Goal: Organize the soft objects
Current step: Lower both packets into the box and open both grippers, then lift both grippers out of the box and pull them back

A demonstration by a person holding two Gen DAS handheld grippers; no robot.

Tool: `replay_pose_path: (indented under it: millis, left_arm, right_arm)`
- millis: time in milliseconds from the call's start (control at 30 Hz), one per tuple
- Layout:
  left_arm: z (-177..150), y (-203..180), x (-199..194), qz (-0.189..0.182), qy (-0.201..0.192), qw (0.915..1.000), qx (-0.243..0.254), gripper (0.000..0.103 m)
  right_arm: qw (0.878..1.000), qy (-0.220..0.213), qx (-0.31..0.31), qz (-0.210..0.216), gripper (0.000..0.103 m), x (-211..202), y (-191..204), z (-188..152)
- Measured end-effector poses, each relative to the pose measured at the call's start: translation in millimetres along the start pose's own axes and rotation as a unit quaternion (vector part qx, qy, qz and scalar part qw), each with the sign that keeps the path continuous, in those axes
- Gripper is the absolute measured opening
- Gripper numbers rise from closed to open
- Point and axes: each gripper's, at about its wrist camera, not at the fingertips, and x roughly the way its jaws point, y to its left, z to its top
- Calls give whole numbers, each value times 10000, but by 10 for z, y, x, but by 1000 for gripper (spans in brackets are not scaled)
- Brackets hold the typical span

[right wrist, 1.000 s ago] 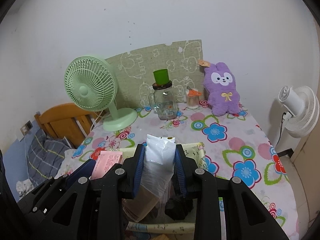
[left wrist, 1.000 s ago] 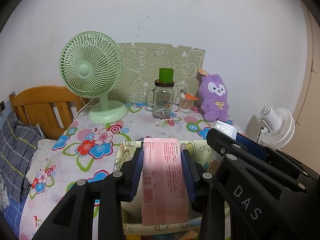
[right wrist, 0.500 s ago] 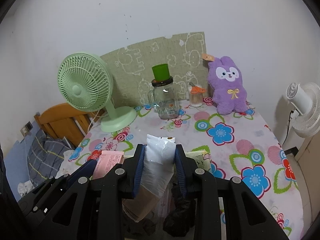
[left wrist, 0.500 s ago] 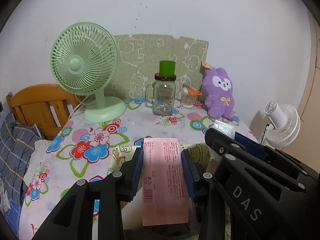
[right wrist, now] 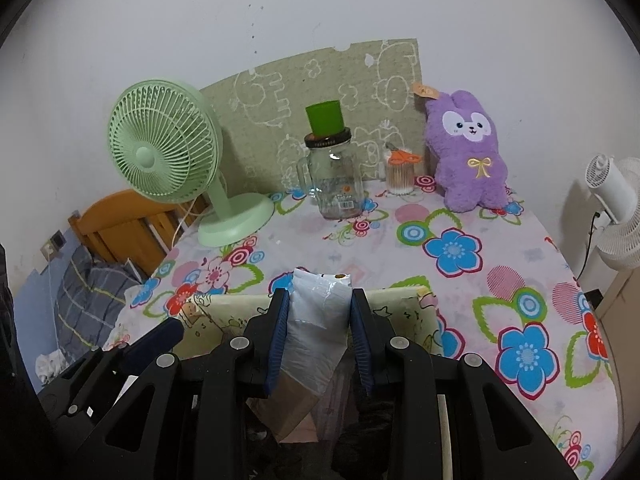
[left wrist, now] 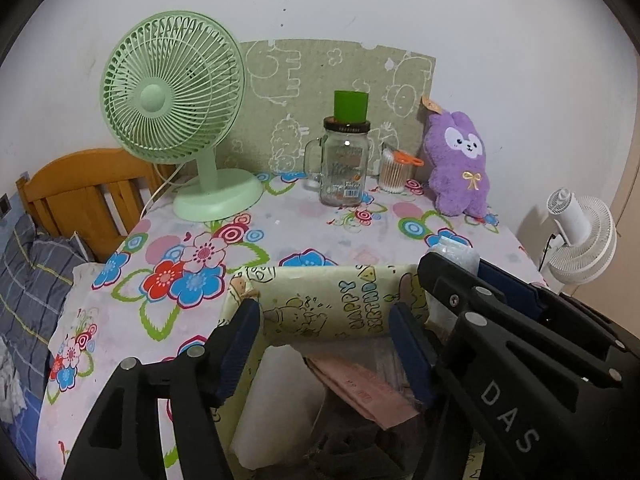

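A cream fabric basket with cartoon print sits at the table's near edge; it also shows in the right wrist view. My left gripper is open over it and empty. A pink packet lies inside the basket below it, next to a white pack. My right gripper is shut on a white plastic-wrapped packet and holds it above the basket. It shows at the right of the left wrist view. A purple plush bunny stands at the back right of the table.
A green desk fan, a glass mug jar with a green cup on it and a jar of cotton swabs stand at the back by a mat on the wall. A white fan stands off the table's right. A wooden headboard is at left.
My left gripper has opened and the pink packet has dropped into the basket. Both grippers have moved forward over the basket. The right gripper still holds the white packet.
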Motion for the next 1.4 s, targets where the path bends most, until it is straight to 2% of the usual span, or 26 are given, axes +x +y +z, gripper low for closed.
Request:
replay_pose_path:
  millis: [267, 467, 500, 533, 600, 1400]
  left_arm:
    - [-38, 39, -12, 16, 48, 10000, -35, 79]
    - [-53, 42, -32, 8, 48, 10000, -31, 81]
    - [-62, 43, -49, -8, 48, 10000, -29, 83]
    - [-68, 45, -67, -59, 45, 10000, -31, 86]
    - [-79, 45, -118, -126, 10, 9999, -26, 89]
    - [-203, -44, -577, -185, -234, 9996, 28, 97]
  right_arm:
    - [9999, 64, -70, 60, 34, 19, 34, -34]
    - [9998, 127, -140, 99, 36, -5, 63, -50]
    - [9997, 140, -138, 114, 47, -11, 62, -53]
    - [9997, 134, -131, 125, 64, -24, 61, -56]
    - [9999, 16, -110, 125, 75, -79, 62, -64]
    - [9996, -230, -161, -70, 79, -601, 114, -183]
